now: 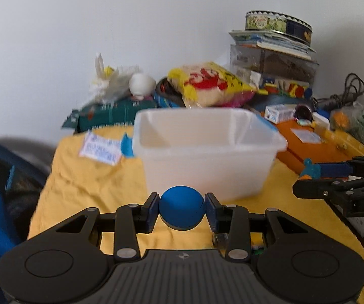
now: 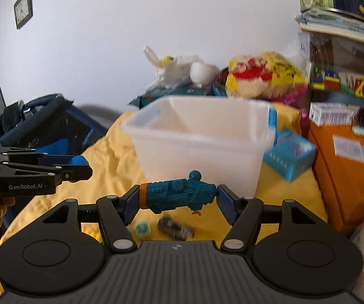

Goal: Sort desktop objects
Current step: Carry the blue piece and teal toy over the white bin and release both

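Left wrist view: left hand-held gripper [image 1: 182, 211] clamped on a blue ball [image 1: 182, 209], both pads pressing its sides, ball raised above the yellow cloth [image 1: 93, 185] covering the desk; right wrist view: right hand-held gripper [image 2: 179, 197] clamped endwise on a teal toy gun [image 2: 179, 195], clear of the cloth; small dark and teal items lie blurred beneath it; beyond both, a translucent plastic bin [image 1: 207, 152] stands upright; clutter behind it against the wall.
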A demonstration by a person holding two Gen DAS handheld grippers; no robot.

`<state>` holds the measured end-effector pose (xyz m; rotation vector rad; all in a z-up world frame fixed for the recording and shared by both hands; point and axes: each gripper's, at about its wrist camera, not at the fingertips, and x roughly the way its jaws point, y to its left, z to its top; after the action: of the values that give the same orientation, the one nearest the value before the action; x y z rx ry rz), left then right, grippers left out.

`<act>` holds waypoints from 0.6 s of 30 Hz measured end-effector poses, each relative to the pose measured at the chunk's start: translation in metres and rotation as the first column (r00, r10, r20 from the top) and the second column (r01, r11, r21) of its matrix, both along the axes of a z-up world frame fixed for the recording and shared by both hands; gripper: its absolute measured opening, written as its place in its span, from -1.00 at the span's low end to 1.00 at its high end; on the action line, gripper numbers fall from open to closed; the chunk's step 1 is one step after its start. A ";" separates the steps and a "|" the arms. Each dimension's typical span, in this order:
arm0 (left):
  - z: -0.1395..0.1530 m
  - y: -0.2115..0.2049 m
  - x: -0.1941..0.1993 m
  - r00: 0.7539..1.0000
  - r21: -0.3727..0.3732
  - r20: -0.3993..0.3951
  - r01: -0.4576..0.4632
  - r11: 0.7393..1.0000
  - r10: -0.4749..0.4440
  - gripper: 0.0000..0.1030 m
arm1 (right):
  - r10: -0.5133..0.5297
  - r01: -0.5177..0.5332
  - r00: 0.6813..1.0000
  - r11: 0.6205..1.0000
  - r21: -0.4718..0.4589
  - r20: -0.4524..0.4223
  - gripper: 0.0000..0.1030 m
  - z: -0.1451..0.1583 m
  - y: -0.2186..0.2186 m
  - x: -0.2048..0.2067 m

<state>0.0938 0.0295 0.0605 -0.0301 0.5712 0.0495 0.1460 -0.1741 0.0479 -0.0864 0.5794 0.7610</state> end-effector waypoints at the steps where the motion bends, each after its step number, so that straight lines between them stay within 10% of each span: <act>1: 0.004 0.001 0.007 1.000 0.001 0.004 -0.004 1.000 0.004 -0.18 | -0.003 0.003 1.000 1.000 0.005 0.001 0.31 0.004 0.002 0.006; 18: 0.050 0.009 0.126 1.000 0.017 0.001 -0.014 1.000 0.014 -0.18 | -0.071 0.072 0.997 0.997 0.015 -0.029 0.31 0.039 0.028 0.110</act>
<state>0.2203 0.0382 0.1103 -0.0178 0.5692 0.0678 0.2565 -0.1457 0.0871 -0.0404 0.6001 0.6979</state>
